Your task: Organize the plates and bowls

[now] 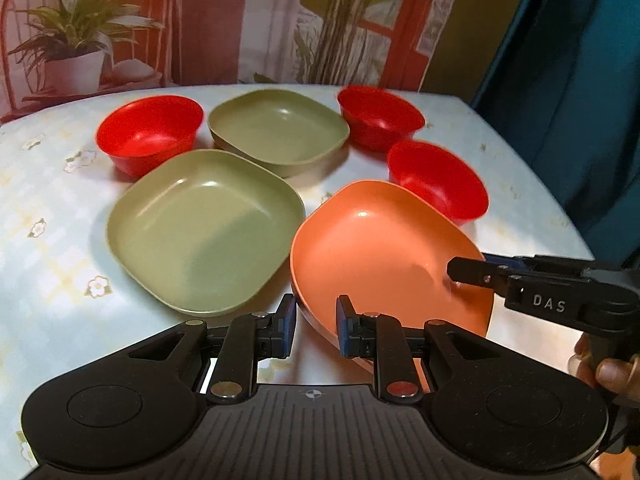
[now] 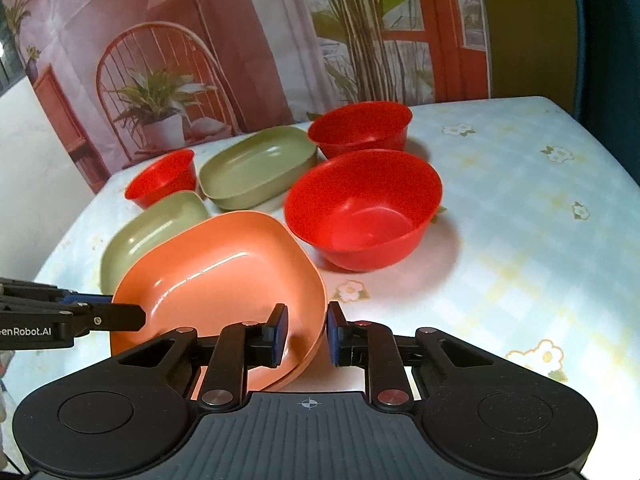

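On the floral-clothed table (image 2: 520, 208), the square orange plastic plate (image 1: 376, 256) sits tilted, apparently being lifted for stacking. The right gripper (image 2: 307, 332) and left gripper (image 1: 316, 330) each straddle its rim, fingers part-open, neither visibly clamping. Next likely calls for closing firmly.

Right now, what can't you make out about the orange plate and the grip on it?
- Orange plate: near rim hidden by the right gripper body; one plate or two stacked is unclear.
- Left gripper: contact with the rim is hidden, left wrist view.
- Plate underside: hidden in both views.
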